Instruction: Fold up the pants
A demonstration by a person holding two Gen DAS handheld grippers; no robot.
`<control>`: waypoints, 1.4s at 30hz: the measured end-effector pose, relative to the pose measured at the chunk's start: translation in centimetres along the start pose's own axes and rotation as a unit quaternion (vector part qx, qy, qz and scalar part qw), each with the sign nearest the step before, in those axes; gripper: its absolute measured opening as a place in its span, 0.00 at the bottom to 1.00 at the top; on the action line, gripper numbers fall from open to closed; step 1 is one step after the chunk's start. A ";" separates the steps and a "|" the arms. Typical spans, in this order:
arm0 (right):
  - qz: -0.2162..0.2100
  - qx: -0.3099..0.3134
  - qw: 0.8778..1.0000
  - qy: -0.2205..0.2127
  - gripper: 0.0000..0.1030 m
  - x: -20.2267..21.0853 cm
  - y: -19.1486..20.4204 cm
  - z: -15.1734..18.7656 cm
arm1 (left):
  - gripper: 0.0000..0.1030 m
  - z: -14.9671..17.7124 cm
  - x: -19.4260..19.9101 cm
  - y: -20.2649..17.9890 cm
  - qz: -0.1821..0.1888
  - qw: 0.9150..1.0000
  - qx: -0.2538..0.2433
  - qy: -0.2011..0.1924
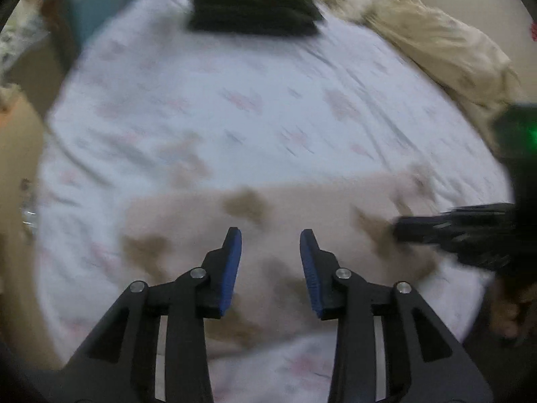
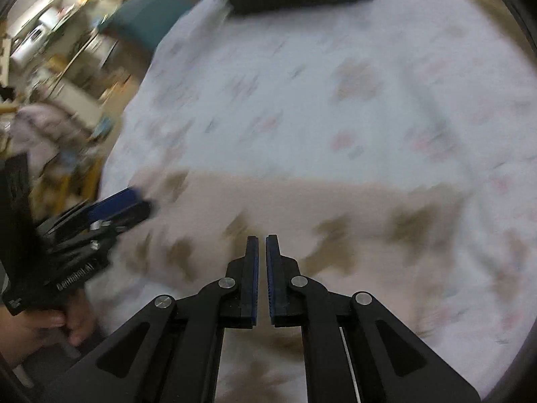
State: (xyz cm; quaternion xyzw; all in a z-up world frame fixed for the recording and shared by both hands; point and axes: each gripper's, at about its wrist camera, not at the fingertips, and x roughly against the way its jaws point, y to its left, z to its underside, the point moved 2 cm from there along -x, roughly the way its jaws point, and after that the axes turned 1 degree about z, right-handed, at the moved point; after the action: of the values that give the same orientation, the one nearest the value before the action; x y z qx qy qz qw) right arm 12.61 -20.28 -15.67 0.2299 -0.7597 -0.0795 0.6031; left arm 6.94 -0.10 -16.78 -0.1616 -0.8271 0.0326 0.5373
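Pants (image 1: 302,221) of pale pink-beige cloth with brown blotch print lie at the near edge of a white bedsheet with faint pink motifs (image 1: 235,107), spread as a broad rectangular panel running left to right; they appear partly folded already, though blur prevents confirmation.

Left gripper (image 1: 270,235): blue-padded jaws stand well apart, over the middle of the panel, holding nothing. Right gripper (image 2: 262,240): jaws nearly closed with a thin gap; no cloth is visible between them. In the left wrist view it comes in from the right, low over the right end of the garment.

Recommendation: each gripper should pinch a corner or edge at its own end, through all layers, lift evenly, carry the edge across to the opposite one, and lay it down square so that no crease is trapped.

Beyond, at the far edge of the bed, sits a stack of dark green and black folded cloth (image 1: 251,3); a crumpled cream cloth heap (image 1: 436,43) lies far right.

Limitations: both views are motion-blurred. Waistband, leg ends and layer count cannot be made out. Near edge of the garment is hidden behind the gripper bodies.
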 end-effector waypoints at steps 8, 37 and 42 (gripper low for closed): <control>0.040 0.003 0.998 0.053 0.02 -0.9 -1.7 1.1 | 0.42 1.5 -2.0 0.8 -0.082 0.992 -0.017 0.090; 0.028 -0.196 0.980 0.011 0.65 0.1 -10.4 1.9 | 0.46 -0.5 -2.9 8.9 -0.032 0.983 0.169 0.058; 0.029 -0.147 0.988 0.024 0.13 -0.6 -8.4 2.0 | 0.05 -1.2 -2.9 7.4 -0.023 0.988 0.136 0.069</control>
State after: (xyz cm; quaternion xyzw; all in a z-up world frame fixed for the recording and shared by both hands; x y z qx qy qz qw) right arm 12.91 -27.72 -20.05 0.1186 -0.7315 -0.1669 0.6504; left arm 10.79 5.85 -20.55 -0.0696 -0.7794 0.1205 0.6108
